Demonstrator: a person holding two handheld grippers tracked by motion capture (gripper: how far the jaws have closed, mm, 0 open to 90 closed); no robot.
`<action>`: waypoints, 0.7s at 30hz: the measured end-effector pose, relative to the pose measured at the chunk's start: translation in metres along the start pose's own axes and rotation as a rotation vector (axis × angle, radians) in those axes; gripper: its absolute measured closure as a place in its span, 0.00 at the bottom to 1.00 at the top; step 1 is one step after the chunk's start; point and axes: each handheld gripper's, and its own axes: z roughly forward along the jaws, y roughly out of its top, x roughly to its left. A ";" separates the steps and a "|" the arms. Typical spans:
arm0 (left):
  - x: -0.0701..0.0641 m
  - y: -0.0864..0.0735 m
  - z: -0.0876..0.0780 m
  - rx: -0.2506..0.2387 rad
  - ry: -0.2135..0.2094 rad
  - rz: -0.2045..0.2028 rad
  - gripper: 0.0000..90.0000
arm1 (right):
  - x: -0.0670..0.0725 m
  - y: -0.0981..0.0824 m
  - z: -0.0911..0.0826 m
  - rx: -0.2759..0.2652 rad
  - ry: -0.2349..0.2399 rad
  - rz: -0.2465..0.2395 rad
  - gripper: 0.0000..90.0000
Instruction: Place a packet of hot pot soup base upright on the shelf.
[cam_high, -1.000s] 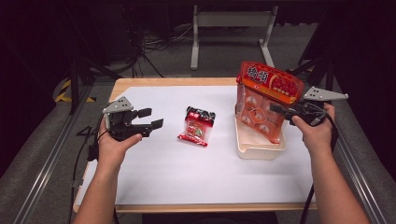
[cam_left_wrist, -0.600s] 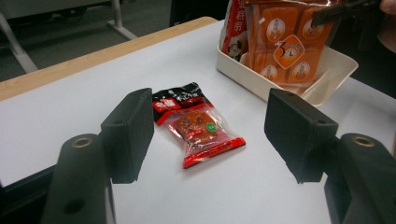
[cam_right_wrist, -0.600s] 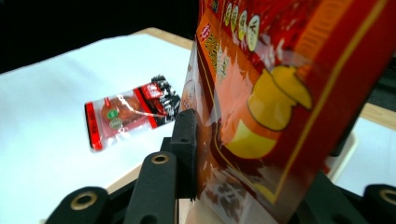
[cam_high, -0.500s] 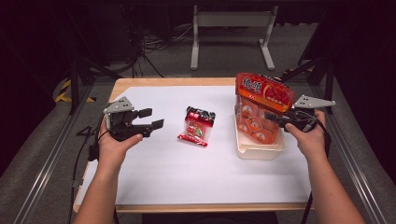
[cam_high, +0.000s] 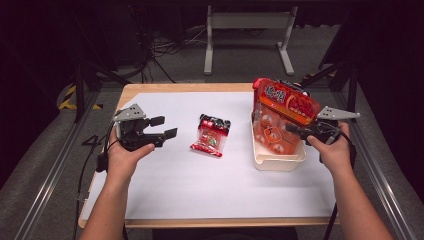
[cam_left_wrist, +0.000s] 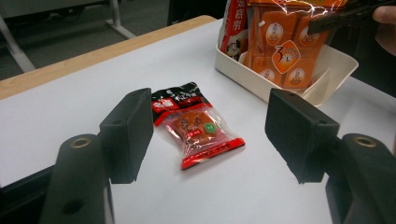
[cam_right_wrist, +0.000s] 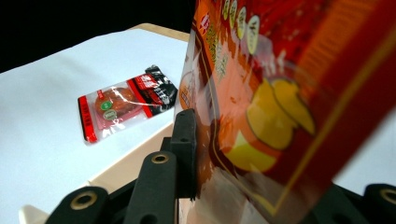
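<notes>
Scene at the counter (cam_high: 165, 190), covered by a white sheet. On my right side stands a cream tray (cam_high: 278, 161), near the counter's right edge. My right gripper (cam_high: 295, 129) has its jaws closed on the large orange-red snack bag (cam_high: 280, 117), which stands upright with its lower end inside the tray; in the right gripper view the bag (cam_right_wrist: 280, 102) is pinched against the black jaw from the side and blocks most of the scene beyond it. A small red-and-black packet (cam_high: 211, 136) lies flat on the white sheet, between the two grippers and just left of the tray, touching neither. In the left gripper view this packet (cam_left_wrist: 196, 126) lies ahead, framed by the jaws, with the tray (cam_left_wrist: 327, 70) and its bag (cam_left_wrist: 280, 42) farther off. My left gripper (cam_high: 165, 127) hovers above the left part of the counter, jaws open and empty, pointing level toward the packet, well apart from it. Both of my forearms enter from the near edge; the right hand (cam_high: 334, 150) holds its gripper level beside the tray, pointing left at the bag.
</notes>
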 end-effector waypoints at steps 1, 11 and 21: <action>0.000 0.000 0.000 0.001 0.000 0.000 0.37 | -0.002 -0.003 -0.001 -0.007 0.001 0.010 0.78; 0.002 -0.003 0.005 0.023 0.002 -0.009 0.37 | 0.000 -0.001 -0.002 0.004 -0.031 -0.003 0.64; 0.007 -0.002 0.014 0.043 0.005 0.002 0.36 | 0.006 -0.001 -0.014 -0.049 -0.064 0.029 0.36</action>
